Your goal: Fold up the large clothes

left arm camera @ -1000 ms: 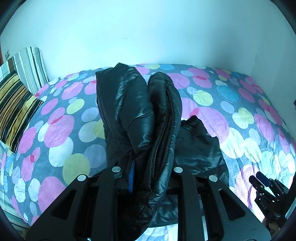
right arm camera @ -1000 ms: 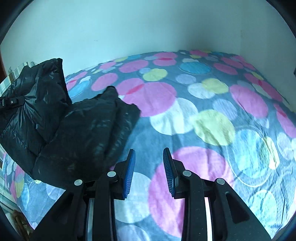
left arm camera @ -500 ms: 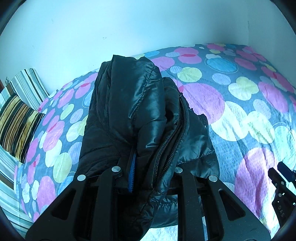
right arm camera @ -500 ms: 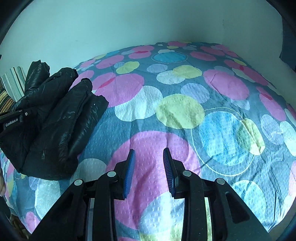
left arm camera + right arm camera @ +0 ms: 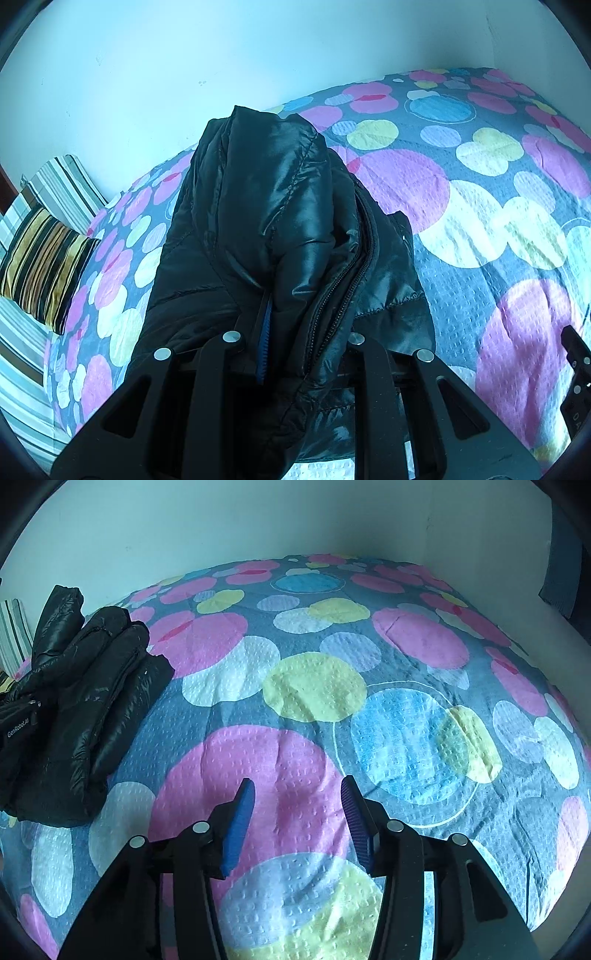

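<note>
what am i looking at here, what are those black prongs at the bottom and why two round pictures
The black prongs are handheld grippers, one in each of a person's hands. Each carries a fisheye camera looking along its fingers, hence two round pictures.

In the left camera's picture, the left gripper is shut on a black puffer jacket, bunched up over a bed with a spotted cover. A striped pillow lies at the far left.

In the right camera's picture, the right gripper is open and holds nothing, above the bedcover. The same jacket shows at its left.
</note>
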`<state>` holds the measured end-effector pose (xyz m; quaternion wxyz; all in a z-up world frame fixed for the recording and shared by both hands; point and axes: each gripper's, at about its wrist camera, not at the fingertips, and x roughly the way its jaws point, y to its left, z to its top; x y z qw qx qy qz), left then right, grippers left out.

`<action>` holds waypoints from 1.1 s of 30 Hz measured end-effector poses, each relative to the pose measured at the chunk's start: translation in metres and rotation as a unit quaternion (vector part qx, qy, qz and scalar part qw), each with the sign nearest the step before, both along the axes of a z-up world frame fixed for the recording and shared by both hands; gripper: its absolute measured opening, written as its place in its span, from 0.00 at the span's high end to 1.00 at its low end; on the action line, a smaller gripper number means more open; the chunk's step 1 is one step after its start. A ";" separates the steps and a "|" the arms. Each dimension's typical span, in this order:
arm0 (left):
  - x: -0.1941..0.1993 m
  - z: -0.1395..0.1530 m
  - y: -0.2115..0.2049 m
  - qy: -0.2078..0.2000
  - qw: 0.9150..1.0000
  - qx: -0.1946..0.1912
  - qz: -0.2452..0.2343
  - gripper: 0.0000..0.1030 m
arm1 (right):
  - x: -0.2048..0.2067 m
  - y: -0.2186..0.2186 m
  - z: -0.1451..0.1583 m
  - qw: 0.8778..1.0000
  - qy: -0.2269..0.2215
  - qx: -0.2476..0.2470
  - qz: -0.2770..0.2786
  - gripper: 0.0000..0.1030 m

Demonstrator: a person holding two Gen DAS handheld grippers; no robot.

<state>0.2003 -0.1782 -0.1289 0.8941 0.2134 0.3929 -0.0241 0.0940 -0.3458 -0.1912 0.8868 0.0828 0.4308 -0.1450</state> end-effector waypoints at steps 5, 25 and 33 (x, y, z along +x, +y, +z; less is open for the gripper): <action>-0.002 -0.008 -0.007 -0.005 1.000 0.014 -0.006 0.81 | 0.000 -0.002 -0.002 1.000 0.007 -0.006 -0.003 0.52; -0.025 0.019 0.004 -0.021 0.998 -0.043 -0.030 0.63 | -0.008 0.005 0.008 0.999 0.012 -0.031 -0.002 0.49; -0.053 0.087 0.063 -0.044 0.986 -0.152 -0.050 0.59 | -0.001 0.030 0.040 0.999 -0.013 -0.039 0.024 0.49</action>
